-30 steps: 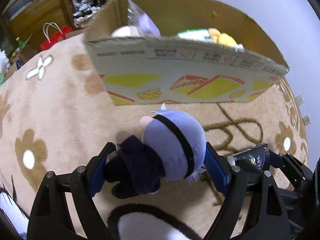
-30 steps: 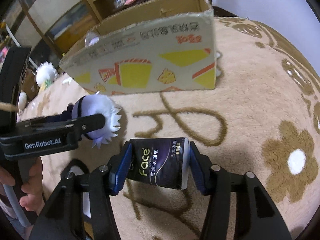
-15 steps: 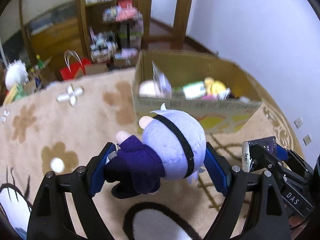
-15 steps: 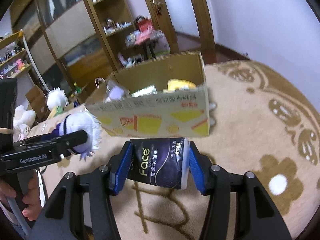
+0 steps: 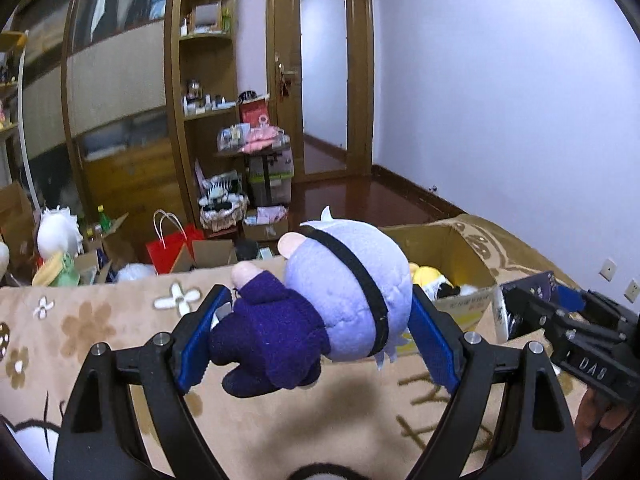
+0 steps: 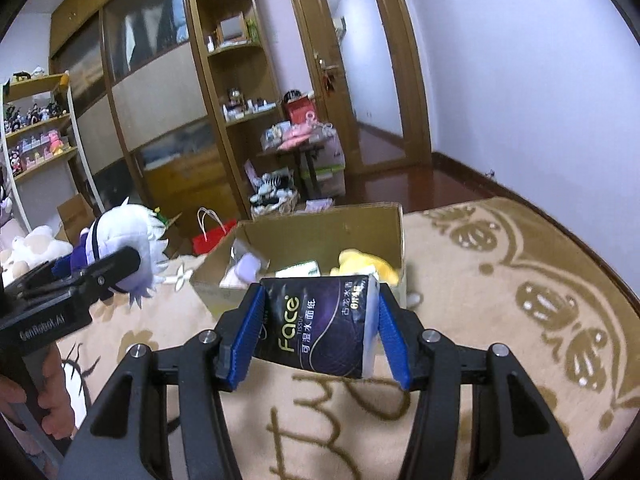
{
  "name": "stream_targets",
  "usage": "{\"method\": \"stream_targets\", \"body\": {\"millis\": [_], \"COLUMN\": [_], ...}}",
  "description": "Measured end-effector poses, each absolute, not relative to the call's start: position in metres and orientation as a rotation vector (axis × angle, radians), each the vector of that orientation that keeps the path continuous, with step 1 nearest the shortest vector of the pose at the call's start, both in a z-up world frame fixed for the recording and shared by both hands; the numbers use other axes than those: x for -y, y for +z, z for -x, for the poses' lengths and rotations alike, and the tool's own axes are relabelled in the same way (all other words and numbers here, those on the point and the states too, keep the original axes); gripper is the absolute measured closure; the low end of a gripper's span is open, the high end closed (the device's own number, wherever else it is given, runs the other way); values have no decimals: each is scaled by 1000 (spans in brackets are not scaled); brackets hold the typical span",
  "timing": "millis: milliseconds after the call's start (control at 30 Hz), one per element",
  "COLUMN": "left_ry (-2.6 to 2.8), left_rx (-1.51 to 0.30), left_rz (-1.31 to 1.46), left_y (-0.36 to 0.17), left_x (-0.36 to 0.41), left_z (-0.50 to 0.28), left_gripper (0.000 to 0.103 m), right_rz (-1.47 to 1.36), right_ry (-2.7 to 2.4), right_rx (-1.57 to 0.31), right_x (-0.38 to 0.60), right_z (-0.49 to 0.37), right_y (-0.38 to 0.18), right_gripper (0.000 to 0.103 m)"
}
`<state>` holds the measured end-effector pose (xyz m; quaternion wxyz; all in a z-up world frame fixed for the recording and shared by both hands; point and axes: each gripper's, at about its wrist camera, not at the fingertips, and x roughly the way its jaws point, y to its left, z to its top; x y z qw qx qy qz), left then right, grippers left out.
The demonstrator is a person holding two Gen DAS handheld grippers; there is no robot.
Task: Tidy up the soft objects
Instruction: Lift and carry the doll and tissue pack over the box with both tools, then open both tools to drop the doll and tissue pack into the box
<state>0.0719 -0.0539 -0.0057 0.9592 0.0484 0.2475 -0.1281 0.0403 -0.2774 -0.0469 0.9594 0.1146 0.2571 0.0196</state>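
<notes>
Both grippers have risen above the carpet, left gripper [image 5: 316,344] pinching the plush doll [image 5: 320,300], right gripper [image 6: 316,340] pinching the tissue pack [image 6: 320,320], which could slip out before the box [image 6: 320,236].

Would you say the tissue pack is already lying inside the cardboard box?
No, the tissue pack is clamped in the right gripper, held above the rug in front of the box.
</notes>
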Motion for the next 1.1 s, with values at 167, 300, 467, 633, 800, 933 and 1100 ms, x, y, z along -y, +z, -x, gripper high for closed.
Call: {"method": "stream_targets", "body": {"millis": [167,300,467,633,800,933,1100], "left_ry": [-264,-265,-263,-295,-307,-301,-315], "left_rx": [-476,-451,-422,-394,-396,-404,-449], "left_rz": [-108,-136,-137,-173,-184,-187,-159], "left_y": [2,7,16,18,18,12,1], "left_x": [56,60,68,83,91,95,95], "left_z": [-75,-81,-98,-115,-134,-148,-162], "left_gripper": [17,17,17,17,17,16,16], "right_rz": [-228,-203,-174,-148,-143,-142,-164], "right_ry": [41,42,30,13,18,18,22], "right_rx": [-483,-452,-419,-401,-400,-400,-424], "right_x": [280,281,284,290,294,293,291], "right_z": [-46,-54,-67,-79,-89,-93,-104], "right_y": [-33,-23,-13,-9,-9,-10,-18], "right_gripper": [45,45,45,45,45,45,45]}}
